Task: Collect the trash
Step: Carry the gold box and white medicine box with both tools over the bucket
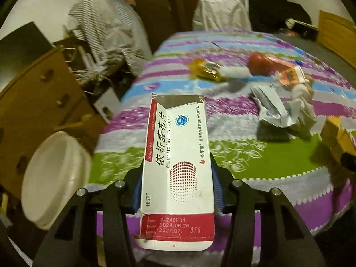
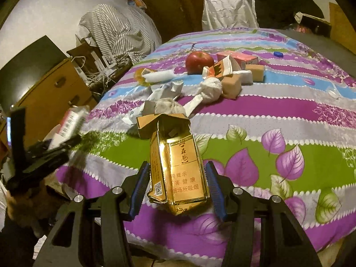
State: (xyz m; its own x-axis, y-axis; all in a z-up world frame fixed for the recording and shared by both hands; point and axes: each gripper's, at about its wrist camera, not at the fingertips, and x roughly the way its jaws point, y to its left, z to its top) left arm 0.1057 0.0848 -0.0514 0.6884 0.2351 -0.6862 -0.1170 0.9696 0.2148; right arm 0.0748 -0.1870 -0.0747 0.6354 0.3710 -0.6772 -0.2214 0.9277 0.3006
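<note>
My left gripper (image 1: pixel 176 169) is shut on a white and red tablet box (image 1: pixel 178 155), held over the near left edge of the table with the striped floral cloth (image 1: pixel 255 155). A white bin (image 1: pixel 53 178) stands below to the left. My right gripper (image 2: pixel 176 173) is shut on a crushed gold cigarette pack (image 2: pixel 178 169) above the cloth's (image 2: pixel 289 122) near edge. In the right wrist view the left gripper (image 2: pixel 40 153) with its box (image 2: pixel 69 122) shows at the left. Crumpled paper (image 2: pixel 166 91), white wads (image 2: pixel 210 90) and torn packets (image 2: pixel 220 67) lie mid-table.
A red apple (image 2: pixel 199 62), an orange box (image 2: pixel 238 59), tan blocks (image 2: pixel 231 84), a blue cap (image 2: pixel 278 54) and a clear cap (image 2: pixel 333 93) lie on the cloth. A wooden dresser (image 1: pixel 40 102) stands at left. A covered chair (image 2: pixel 229 13) stands behind the table.
</note>
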